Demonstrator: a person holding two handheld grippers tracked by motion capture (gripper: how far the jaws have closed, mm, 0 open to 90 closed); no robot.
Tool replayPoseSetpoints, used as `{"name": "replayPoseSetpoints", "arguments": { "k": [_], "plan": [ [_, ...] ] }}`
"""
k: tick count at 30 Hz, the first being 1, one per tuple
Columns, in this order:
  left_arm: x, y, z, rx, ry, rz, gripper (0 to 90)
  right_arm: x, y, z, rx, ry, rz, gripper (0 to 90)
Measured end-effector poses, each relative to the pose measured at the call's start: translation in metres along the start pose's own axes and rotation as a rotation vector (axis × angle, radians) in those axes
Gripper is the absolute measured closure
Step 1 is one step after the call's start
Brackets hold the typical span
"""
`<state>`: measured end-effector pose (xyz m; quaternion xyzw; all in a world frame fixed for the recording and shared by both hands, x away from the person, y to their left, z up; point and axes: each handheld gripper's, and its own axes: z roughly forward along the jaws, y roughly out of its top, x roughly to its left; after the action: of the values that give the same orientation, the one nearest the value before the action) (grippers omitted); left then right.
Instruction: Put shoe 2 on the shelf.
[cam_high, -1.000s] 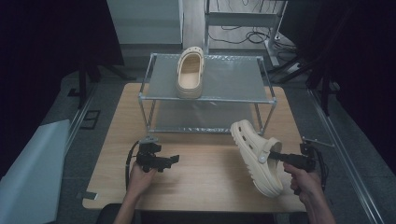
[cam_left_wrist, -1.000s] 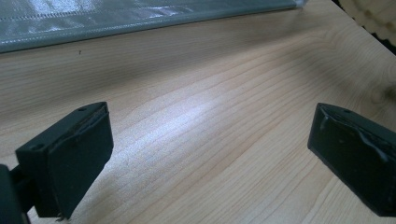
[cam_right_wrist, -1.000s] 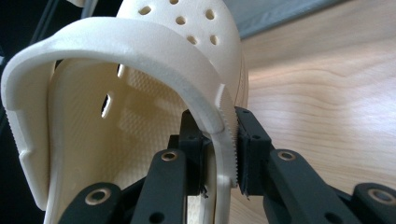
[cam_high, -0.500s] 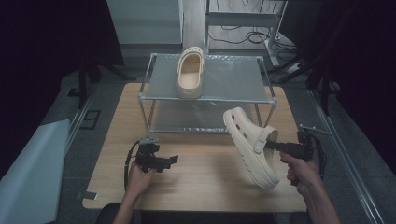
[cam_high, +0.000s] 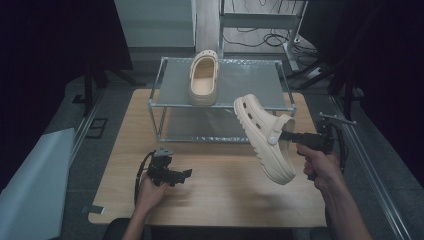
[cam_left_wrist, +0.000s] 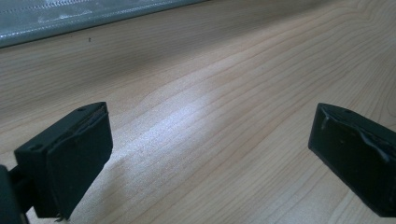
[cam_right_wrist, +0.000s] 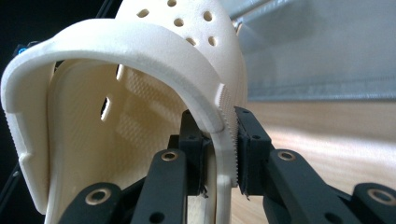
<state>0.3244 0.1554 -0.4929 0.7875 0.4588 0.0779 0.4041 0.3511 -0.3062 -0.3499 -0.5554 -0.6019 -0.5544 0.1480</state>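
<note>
A cream clog (cam_high: 264, 136) hangs in the air in front of the metal rack (cam_high: 222, 102), tilted with its toe up toward the rack's front rail. My right gripper (cam_high: 286, 136) is shut on its side wall near the heel; in the right gripper view the black pads (cam_right_wrist: 249, 140) pinch the ribbed edge of the clog (cam_right_wrist: 140, 88). A second cream clog (cam_high: 203, 77) lies on the rack's top shelf, left of centre. My left gripper (cam_high: 186, 173) rests low over the wooden table (cam_high: 220, 190), its jaws wide apart with bare wood (cam_left_wrist: 210, 121) between the pads (cam_left_wrist: 70, 154).
The rack's lower shelf (cam_high: 200, 125) stands empty behind the lifted clog. A grey sheet (cam_high: 30, 185) lies on the floor to the left of the table. Cables and dark stands crowd the floor behind and right of the rack.
The right hand has lifted the clog off the table and carried it up and toward the rack. The left gripper has stayed where it was.
</note>
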Motion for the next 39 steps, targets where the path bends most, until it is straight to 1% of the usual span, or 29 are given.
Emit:
{"name": "replayPoseSetpoints", "arguments": {
  "k": [6, 10, 15, 20, 24, 34, 39],
  "plan": [
    [-0.001, 0.0, 0.0, 0.002, 0.0, 0.004, 0.0, 0.011, 0.021, 0.008, -0.032, -0.01, -0.003, 75.3],
    [-0.002, 0.0, 0.001, 0.002, 0.009, 0.012, 0.0, 0.015, 0.036, 0.014, -0.056, -0.046, -0.011, 75.3],
    [-0.002, 0.0, 0.002, 0.005, 0.011, 0.017, 0.0, 0.017, 0.052, 0.021, -0.08, -0.082, -0.002, 75.4],
    [-0.003, 0.0, 0.002, 0.008, 0.008, 0.018, 0.0, 0.019, 0.068, 0.029, -0.106, -0.138, -0.004, 75.4],
    [-0.003, 0.0, 0.002, 0.0, 0.005, 0.016, 0.0, 0.02, 0.081, 0.037, -0.132, -0.176, 0.006, 75.4],
    [-0.002, 0.001, -0.001, -0.019, -0.004, 0.014, 0.0, 0.026, 0.111, 0.066, -0.191, -0.308, -0.008, 75.4],
    [-0.001, 0.002, -0.002, -0.025, -0.011, 0.011, 0.0, 0.026, 0.123, 0.081, -0.223, -0.341, 0.002, 75.4]
  ]
}}
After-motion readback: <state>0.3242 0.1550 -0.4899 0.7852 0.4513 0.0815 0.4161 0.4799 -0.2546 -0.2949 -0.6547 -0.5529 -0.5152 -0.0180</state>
